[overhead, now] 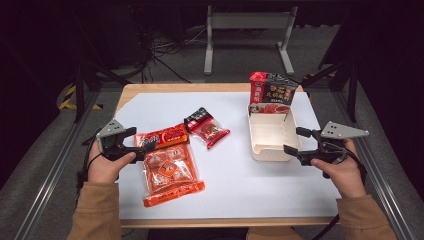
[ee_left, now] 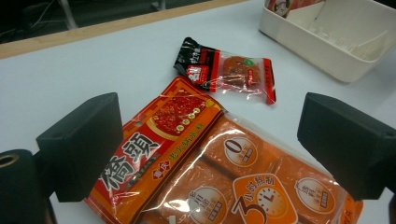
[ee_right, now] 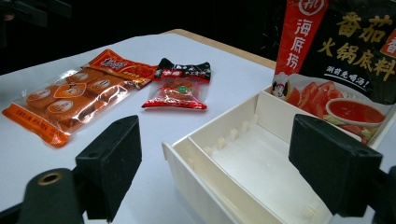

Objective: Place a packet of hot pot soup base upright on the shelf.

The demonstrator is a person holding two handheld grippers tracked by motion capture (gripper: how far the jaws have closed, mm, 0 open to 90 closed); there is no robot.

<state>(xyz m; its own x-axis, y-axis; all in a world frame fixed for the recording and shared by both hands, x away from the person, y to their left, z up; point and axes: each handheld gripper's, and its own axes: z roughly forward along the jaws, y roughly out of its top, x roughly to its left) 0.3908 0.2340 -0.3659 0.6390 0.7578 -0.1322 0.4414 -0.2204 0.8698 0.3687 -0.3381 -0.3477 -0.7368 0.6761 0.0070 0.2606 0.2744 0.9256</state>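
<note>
A small red packet (overhead: 207, 128) is seen between the orange bag (overhead: 169, 166) and the white box (overhead: 270, 134). The right gripper (overhead: 294, 141) is held wide apart at the box, nothing pinched. The left gripper (overhead: 141, 141) is spread over the bag.

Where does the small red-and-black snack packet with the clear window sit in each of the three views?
High view: the small red-and-black snack packet lies mid-table, between the big orange packet and the white plastic tray.
Left gripper view: upper centre, beyond the orange packet.
Right gripper view: upper centre-left, left of the tray.
Shared landmark: the white tray.
</note>
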